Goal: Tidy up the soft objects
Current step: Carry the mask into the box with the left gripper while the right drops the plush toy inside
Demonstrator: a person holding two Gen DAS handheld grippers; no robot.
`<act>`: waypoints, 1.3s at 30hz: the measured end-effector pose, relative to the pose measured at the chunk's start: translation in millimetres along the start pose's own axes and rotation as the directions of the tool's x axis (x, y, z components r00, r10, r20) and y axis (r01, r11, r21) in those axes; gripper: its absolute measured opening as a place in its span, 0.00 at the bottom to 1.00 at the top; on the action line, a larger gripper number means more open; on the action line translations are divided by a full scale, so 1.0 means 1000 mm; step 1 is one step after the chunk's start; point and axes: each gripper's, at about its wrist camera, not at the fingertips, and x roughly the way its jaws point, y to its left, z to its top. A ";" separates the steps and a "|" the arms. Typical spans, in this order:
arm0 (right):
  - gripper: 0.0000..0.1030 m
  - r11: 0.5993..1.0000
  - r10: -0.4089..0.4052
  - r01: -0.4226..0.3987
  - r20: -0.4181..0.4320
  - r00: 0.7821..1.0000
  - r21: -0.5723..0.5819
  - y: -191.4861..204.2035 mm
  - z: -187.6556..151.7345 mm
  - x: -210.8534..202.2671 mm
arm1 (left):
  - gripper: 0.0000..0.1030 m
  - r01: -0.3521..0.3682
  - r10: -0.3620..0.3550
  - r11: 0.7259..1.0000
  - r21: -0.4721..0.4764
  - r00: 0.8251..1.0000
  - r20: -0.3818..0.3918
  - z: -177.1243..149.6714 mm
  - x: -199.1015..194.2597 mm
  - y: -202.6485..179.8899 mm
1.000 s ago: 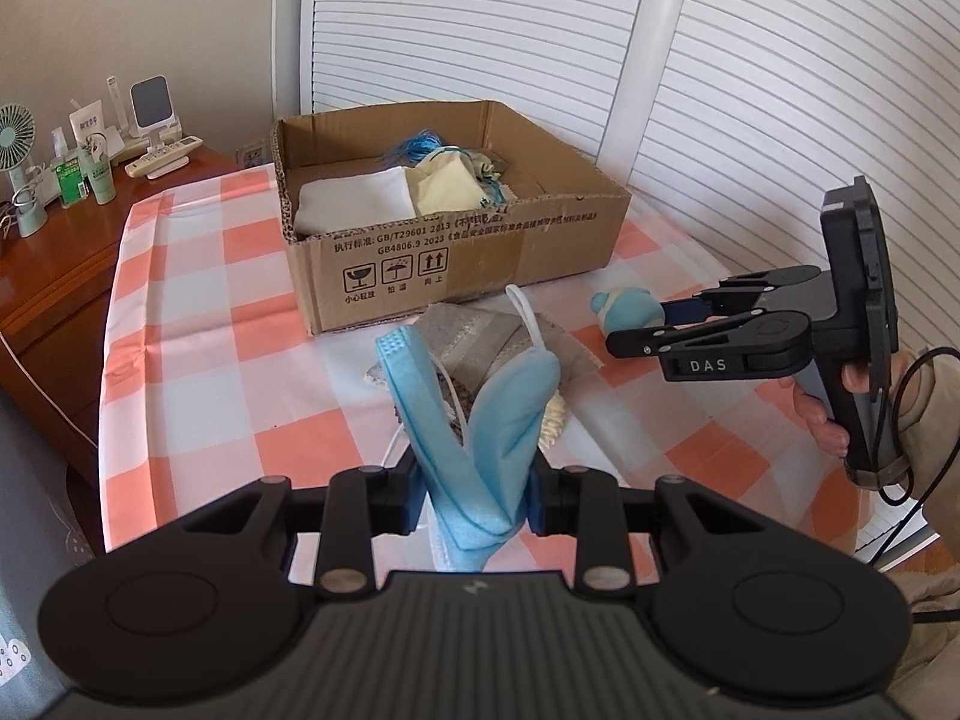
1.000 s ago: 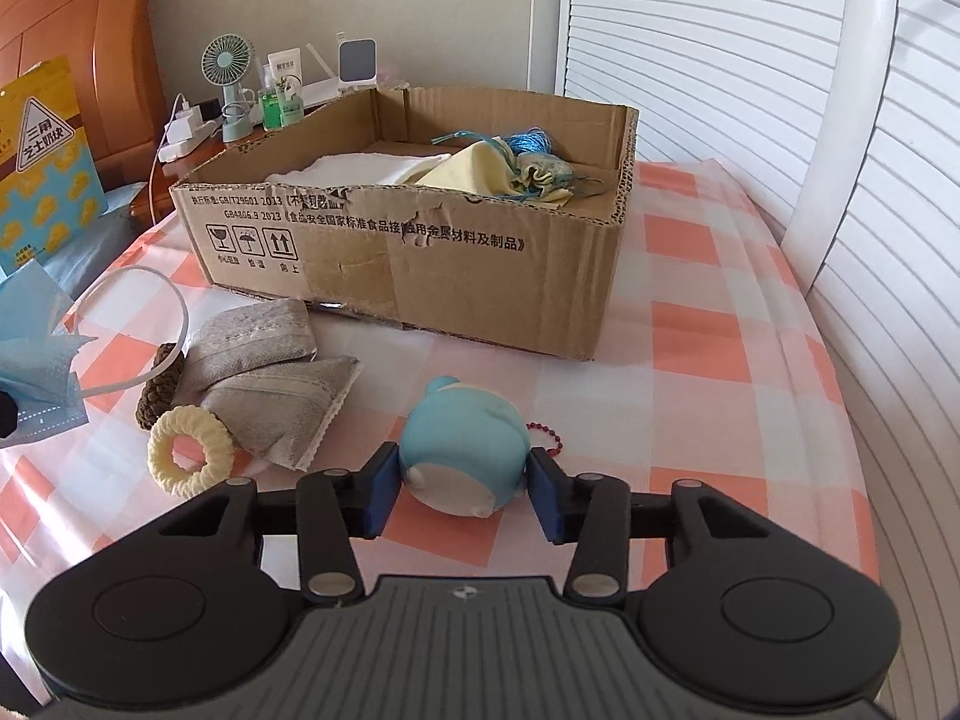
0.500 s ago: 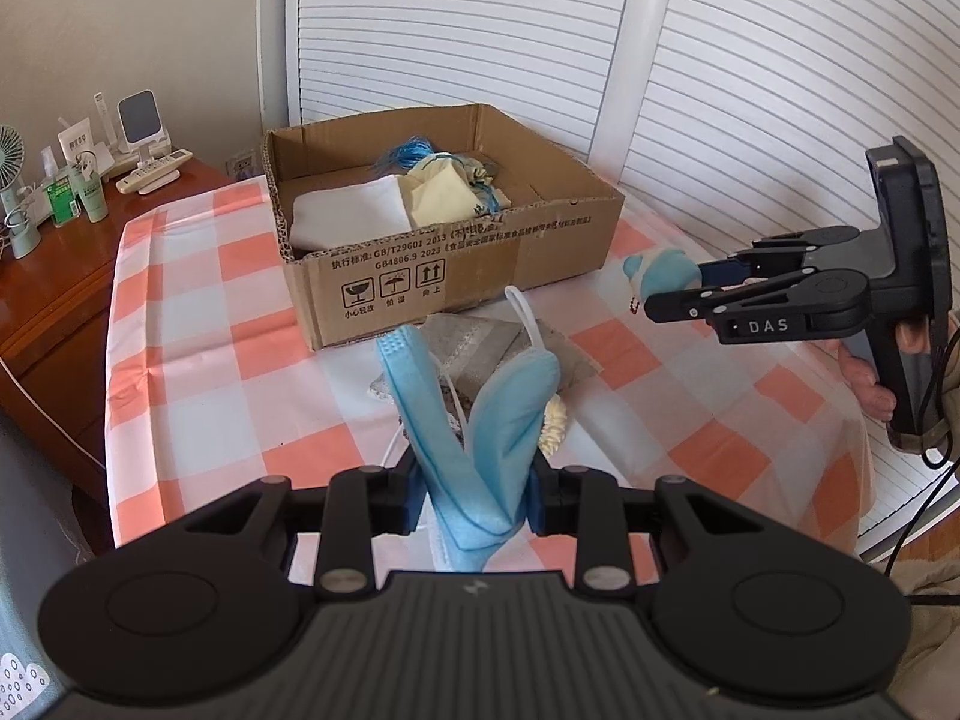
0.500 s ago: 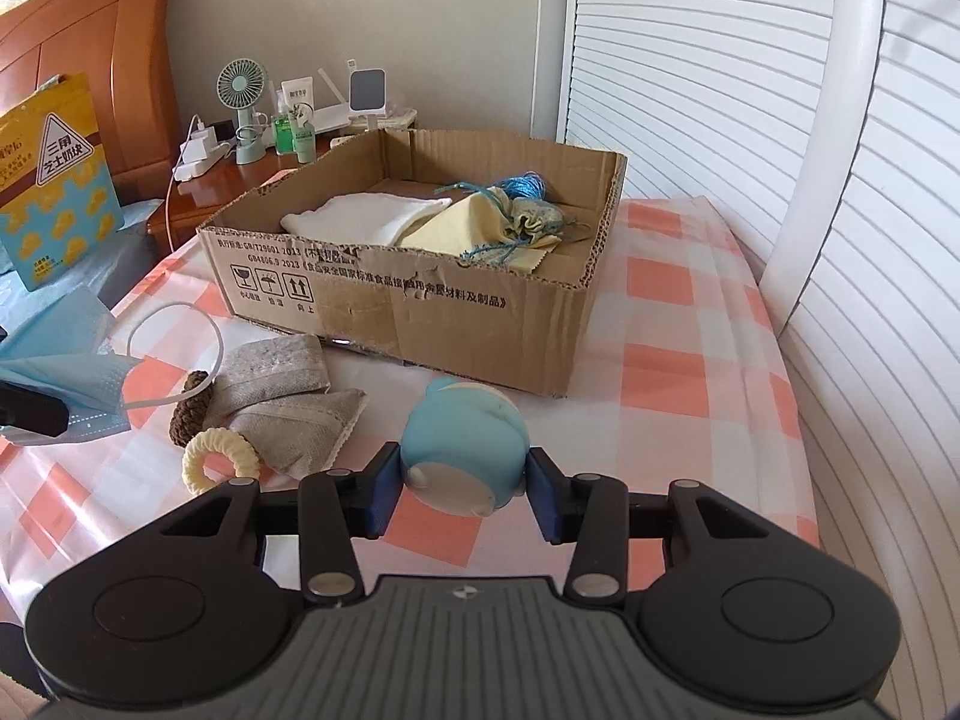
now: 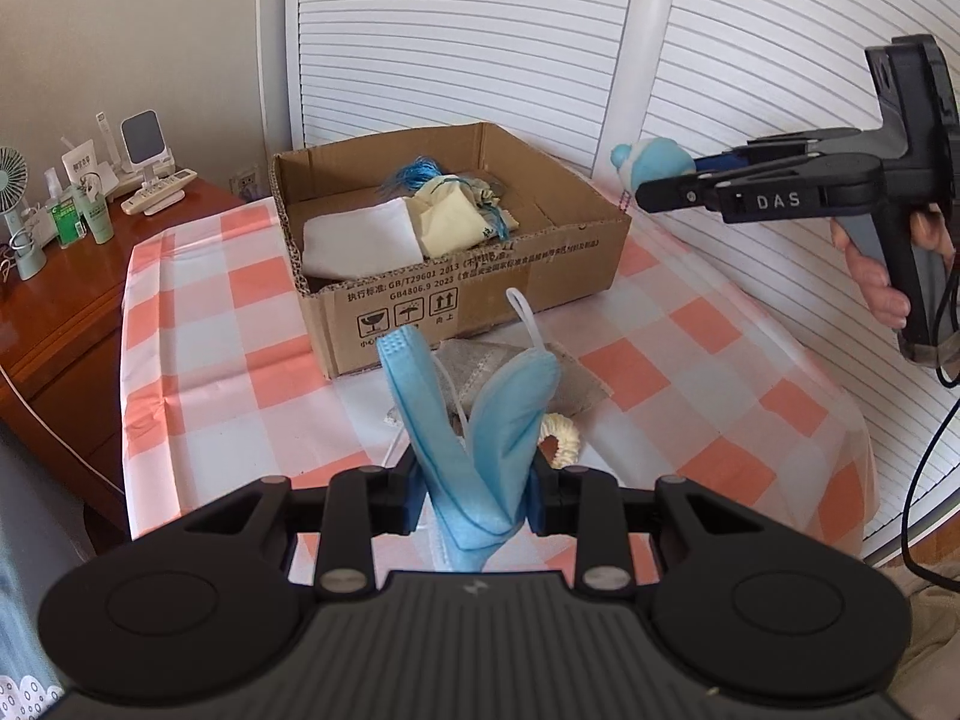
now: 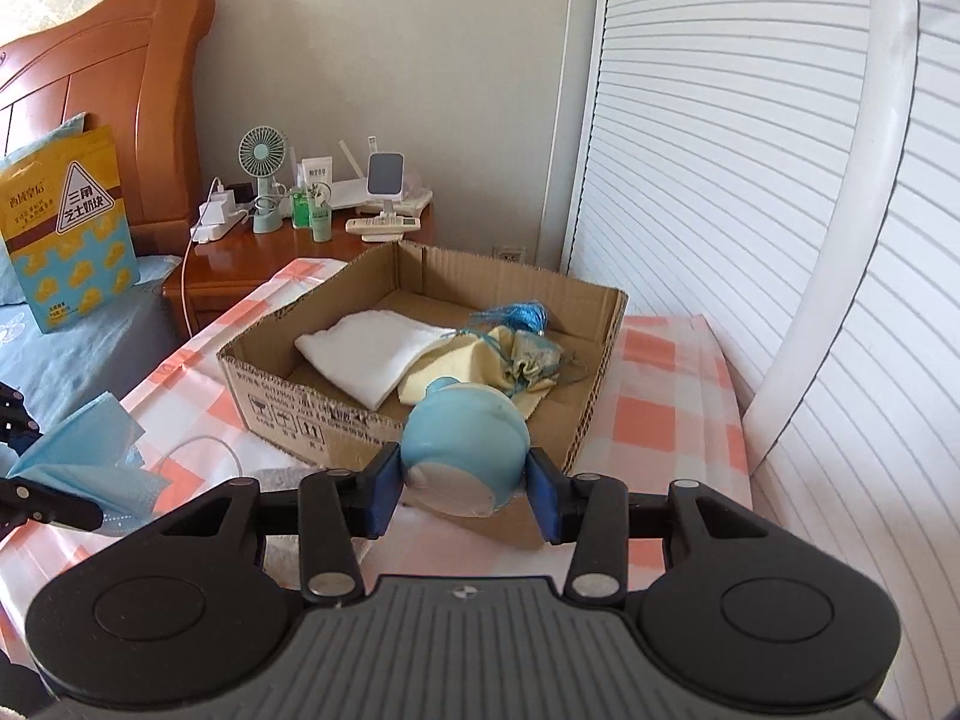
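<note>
**Both tongs loaded, box waiting**

Right tongs (image 6: 462, 489): pads pressed on either side of a round blue plush toy (image 6: 463, 450), jaws about half apart because the toy fills them. Toy held in the air, just short of the near wall of the cardboard box (image 6: 420, 420) in the right wrist view. Held high, presumably so it clears the wall and can go down into the box from above.

Left tongs (image 5: 474, 495): nearly closed, pinching a folded blue face mask (image 5: 480, 420) low on its fold. The two halves stand up in a V and one white ear loop (image 5: 525, 312) sticks up free. Gripped at the fold, likely so the limp mask keeps together and does not trail.

Box sits on the table (image 5: 210, 360) under a checked cloth. Inside it: a folded white cloth (image 6: 378, 354), a yellow drawstring pouch (image 6: 486, 360), a blue tassel (image 6: 516, 315). These lie toward the left and middle, leaving bare cardboard on the right, a likely landing place.

Left wrist view only: the grey fabric pouches (image 5: 498, 360) and a cream ring-shaped scrunchie (image 5: 561, 441) on the table before the box, not yet sorted; also the right tongs side-on and the hand (image 5: 882, 276) gripping the handle.

Right wrist view only: the toy's pale underside, the bed with its wooden headboard (image 6: 150, 90), and a snack bag (image 6: 66, 222) on the bed.
</note>
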 end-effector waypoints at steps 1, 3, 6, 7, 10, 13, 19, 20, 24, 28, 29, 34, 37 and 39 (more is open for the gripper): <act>0.48 1.000 -0.003 0.003 0.007 1.000 -0.004 -0.001 0.006 0.002 | 0.29 -0.003 0.003 1.000 0.002 1.000 0.003 0.005 0.001 0.001; 0.48 1.000 -0.002 0.002 0.009 1.000 -0.005 -0.003 0.016 0.008 | 0.29 -0.010 0.010 1.000 0.016 1.000 0.014 0.015 0.002 0.002; 0.48 1.000 -0.014 0.014 0.014 1.000 -0.011 -0.006 0.031 0.020 | 0.29 -0.021 0.019 0.999 0.038 0.999 0.039 0.031 0.003 0.003; 0.48 1.000 -0.021 0.021 0.010 1.000 -0.007 -0.008 0.037 0.025 | 0.29 -0.021 0.019 0.999 0.042 0.999 0.046 0.036 0.004 0.003; 0.49 1.000 -0.019 0.019 -0.006 1.000 0.011 -0.012 0.050 0.043 | 0.29 -0.028 0.024 0.998 0.056 0.998 0.058 0.052 0.010 0.004; 0.77 0.999 -0.011 0.013 -0.038 0.999 0.032 -0.014 0.055 0.059 | 0.29 -0.040 0.036 0.997 0.065 0.997 0.066 0.069 0.018 0.006; 1.00 0.986 0.042 -0.043 0.009 0.999 0.163 -0.017 0.038 0.054 | 0.29 -0.070 0.064 0.994 0.078 0.996 0.068 0.101 0.040 0.013; 1.00 0.985 0.035 -0.036 0.011 0.999 0.170 -0.016 0.035 0.051 | 0.29 -0.073 0.068 0.994 0.076 0.996 0.066 0.106 0.044 0.015; 1.00 0.988 -0.023 0.027 -0.029 0.999 0.152 -0.007 0.025 0.045 | 0.29 -0.090 0.087 0.994 0.066 0.995 0.042 0.130 0.072 0.026; 1.00 0.991 -0.089 0.095 -0.069 0.994 0.093 0.007 0.011 0.040 | 0.29 -0.105 0.105 0.994 0.041 0.994 0.007 0.156 0.105 0.039; 1.00 0.991 -0.094 0.100 -0.068 0.993 0.085 0.009 0.007 0.037 | 0.29 -0.112 0.112 0.993 0.038 0.994 0.000 0.162 0.112 0.042; 1.00 0.992 -0.090 0.095 -0.053 0.995 0.087 0.010 -0.005 0.029 | 0.30 -0.143 0.142 0.990 -0.020 0.990 -0.022 0.194 0.144 0.055; 1.00 0.989 -0.110 0.114 -0.043 0.993 0.098 0.008 -0.006 0.027 | 0.75 -0.175 0.175 0.983 -0.056 0.985 0.000 0.207 0.157 0.063; 1.00 0.987 -0.108 0.112 -0.044 0.993 0.116 0.006 -0.006 0.025 | 0.92 -0.233 0.236 0.969 -0.079 0.971 0.027 0.208 0.158 0.064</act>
